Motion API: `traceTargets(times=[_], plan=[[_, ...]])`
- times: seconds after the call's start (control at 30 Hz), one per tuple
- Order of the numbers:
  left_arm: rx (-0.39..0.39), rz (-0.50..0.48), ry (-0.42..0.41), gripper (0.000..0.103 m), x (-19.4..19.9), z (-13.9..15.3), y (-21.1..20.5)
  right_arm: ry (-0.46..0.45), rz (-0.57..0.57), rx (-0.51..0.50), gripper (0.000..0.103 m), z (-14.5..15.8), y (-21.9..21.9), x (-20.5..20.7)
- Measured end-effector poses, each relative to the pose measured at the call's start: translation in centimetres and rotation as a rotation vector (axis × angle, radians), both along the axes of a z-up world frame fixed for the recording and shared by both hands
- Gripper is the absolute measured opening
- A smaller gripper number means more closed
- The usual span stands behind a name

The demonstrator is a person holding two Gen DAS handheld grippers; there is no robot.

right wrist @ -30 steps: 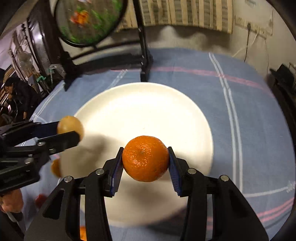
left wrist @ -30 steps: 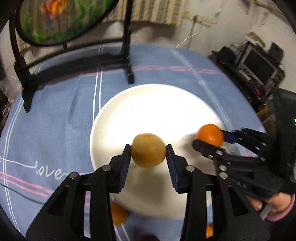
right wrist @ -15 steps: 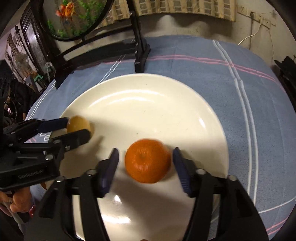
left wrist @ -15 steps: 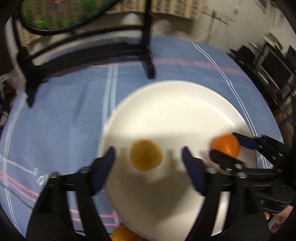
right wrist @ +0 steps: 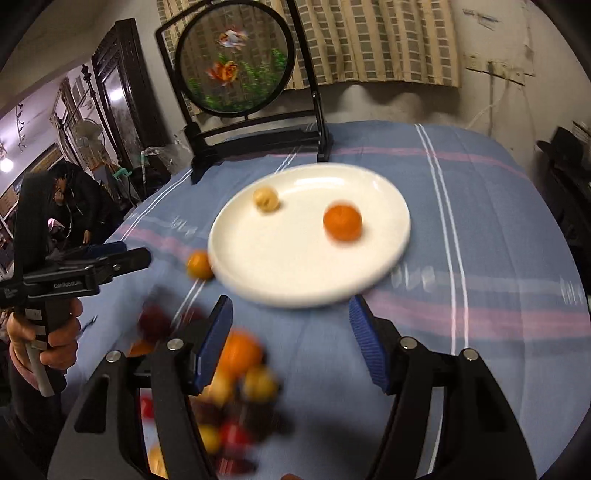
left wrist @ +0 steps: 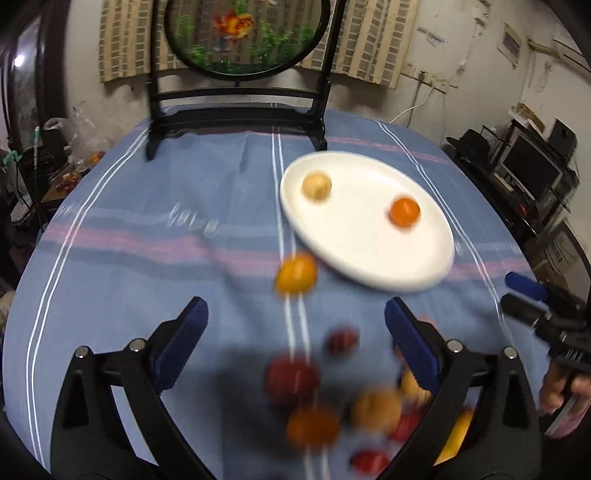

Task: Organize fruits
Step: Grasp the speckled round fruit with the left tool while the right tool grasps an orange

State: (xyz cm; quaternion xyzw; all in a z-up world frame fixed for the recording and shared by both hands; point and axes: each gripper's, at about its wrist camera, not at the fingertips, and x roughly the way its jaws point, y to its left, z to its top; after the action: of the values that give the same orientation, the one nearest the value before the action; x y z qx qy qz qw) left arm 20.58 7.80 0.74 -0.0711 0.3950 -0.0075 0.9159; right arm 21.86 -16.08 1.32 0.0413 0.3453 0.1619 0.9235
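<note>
A white plate (left wrist: 351, 240) (right wrist: 295, 258) on the blue striped cloth holds a yellowish round fruit (left wrist: 316, 187) (right wrist: 266, 199) and an orange mandarin (left wrist: 404, 211) (right wrist: 342, 221). A small orange fruit (left wrist: 296, 274) (right wrist: 199, 264) lies on the cloth at the plate's near-left rim. A blurred pile of red, orange and yellow fruits (left wrist: 332, 406) (right wrist: 236, 369) lies nearer. My left gripper (left wrist: 295, 310) (right wrist: 133, 252) hovers above the pile, its jaws opening wide with nothing gripped. My right gripper (right wrist: 291, 304) (left wrist: 515, 291) stands open and empty in front of the plate.
A round fish picture on a black stand (left wrist: 243, 33) (right wrist: 236, 59) occupies the table's far edge. A person (right wrist: 74, 199) is in the room beyond the left side. A desk with a monitor (left wrist: 532, 166) stands to the right of the table.
Both grippers let go of their fruits onto the plate, opened, and drew back toward the near side. The plate now lies farther off and the fruit pile has come into view.
</note>
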Motion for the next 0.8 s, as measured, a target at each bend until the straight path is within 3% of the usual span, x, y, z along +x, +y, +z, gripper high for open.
traceTargets(times=[0.17, 0.27, 0.4, 0.53, 0.7, 0.8], plan=[[-0.008, -0.005, -0.072, 0.098, -9.2, -1.7, -0.5, -0.030, 0.054, 0.025, 0.066, -1.8, 0.9, -8.6], [-0.019, -0.033, -0.091, 0.098, -12.4, -3.0, -1.9, -0.043, 0.065, 0.008, 0.066, -3.1, 2.2, -11.9], [0.013, -0.101, -0.093, 0.098, -13.7, -4.8, -4.0, -0.040, 0.069, -0.021, 0.066, -4.8, 3.4, -13.5], [0.089, -0.145, -0.118, 0.098, -14.3, -5.0, -5.4, -0.063, 0.064, -0.142, 0.066, -5.8, 5.2, -13.8], [0.097, -0.142, -0.116, 0.098, -14.5, -5.2, -5.4, -0.054, 0.082, -0.149, 0.062, -6.9, 5.8, -13.5], [0.047, -0.138, -0.122, 0.098, -14.6, -5.2, -4.7, -0.035, 0.085, -0.157, 0.050, -7.2, 5.9, -13.2]])
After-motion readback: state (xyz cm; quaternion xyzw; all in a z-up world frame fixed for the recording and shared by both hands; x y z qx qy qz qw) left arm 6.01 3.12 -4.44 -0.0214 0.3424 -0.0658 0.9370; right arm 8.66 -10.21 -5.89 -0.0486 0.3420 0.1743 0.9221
